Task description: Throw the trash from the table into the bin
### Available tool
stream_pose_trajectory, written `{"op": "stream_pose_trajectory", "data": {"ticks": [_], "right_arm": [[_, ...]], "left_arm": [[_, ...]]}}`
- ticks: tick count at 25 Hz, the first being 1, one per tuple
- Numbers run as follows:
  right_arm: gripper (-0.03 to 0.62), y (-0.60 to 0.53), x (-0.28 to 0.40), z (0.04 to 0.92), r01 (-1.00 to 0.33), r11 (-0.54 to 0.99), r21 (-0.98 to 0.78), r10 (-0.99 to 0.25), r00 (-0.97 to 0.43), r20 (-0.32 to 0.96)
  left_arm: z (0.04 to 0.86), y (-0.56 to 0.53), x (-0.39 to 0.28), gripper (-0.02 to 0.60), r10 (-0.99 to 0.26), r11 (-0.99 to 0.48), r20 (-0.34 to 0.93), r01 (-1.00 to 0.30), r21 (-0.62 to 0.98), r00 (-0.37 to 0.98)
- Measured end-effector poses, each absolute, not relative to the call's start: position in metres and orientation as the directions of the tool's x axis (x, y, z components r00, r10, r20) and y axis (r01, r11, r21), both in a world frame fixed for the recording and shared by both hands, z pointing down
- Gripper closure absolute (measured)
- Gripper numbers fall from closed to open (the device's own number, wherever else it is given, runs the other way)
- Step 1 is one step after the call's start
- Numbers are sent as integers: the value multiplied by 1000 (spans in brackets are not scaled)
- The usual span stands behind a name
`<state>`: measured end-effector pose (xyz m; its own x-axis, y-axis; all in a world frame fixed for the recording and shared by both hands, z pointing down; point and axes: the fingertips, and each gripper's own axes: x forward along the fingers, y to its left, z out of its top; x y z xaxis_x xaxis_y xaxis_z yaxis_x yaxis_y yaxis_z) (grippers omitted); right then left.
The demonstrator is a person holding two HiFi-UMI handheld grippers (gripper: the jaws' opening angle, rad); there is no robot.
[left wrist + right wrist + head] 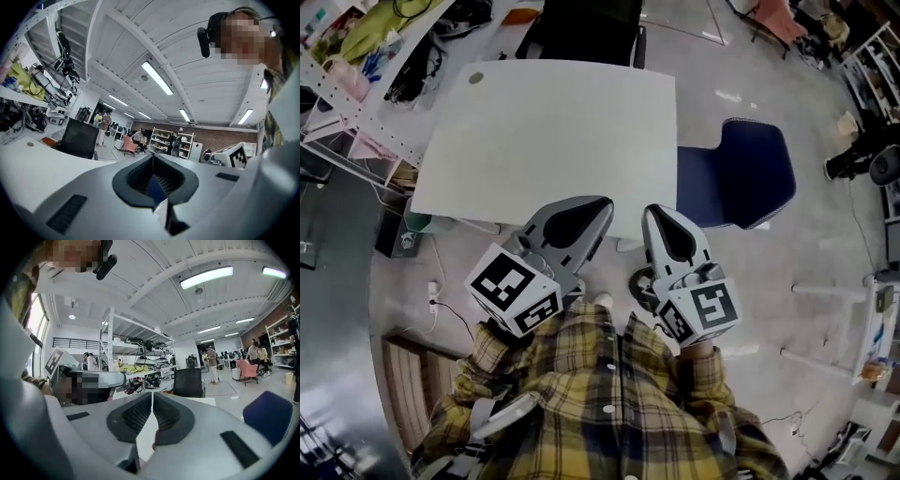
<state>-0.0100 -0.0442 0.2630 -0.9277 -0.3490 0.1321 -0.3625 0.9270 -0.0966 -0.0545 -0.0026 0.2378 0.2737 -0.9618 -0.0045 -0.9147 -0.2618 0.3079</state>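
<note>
Two hand-held grippers sit close against the person's yellow plaid shirt (600, 394) at the bottom of the head view, both pointing toward the white table (562, 131). We read the left gripper (595, 211) as closed and empty: in its own view the ribbed pads (140, 176) meet at the tips, and only the blue chair (741, 173) shows through the gap behind them. The right gripper (661, 217) is likewise closed on itself, pads (166, 416) together, with nothing between them. We see no wrapper, cup or crumpled paper on the table. Its one occupant is a small round greyish disc (475, 78) near the table's upper-left corner, well apart from both grippers. We cannot tell whether this is the trash or what it is made of. By its look we judge it flat, light and stiff. It lies so low that the jaws would need to open across its rim and pinch edge to edge, and the smooth tabletop may let it skid. A pale green container (417, 222) under the table's left edge may be the bin, though we cannot confirm this.
</note>
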Motion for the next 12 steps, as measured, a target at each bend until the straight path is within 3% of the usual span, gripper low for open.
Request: {"op": "stream_pose_trajectory", "data": {"ticks": [12], "right_arm": [[595, -16, -53, 262, -279, 957, -77, -263, -950, 167]], "left_arm": [[243, 29, -92, 571, -976, -205, 2, -925, 319, 217]]}}
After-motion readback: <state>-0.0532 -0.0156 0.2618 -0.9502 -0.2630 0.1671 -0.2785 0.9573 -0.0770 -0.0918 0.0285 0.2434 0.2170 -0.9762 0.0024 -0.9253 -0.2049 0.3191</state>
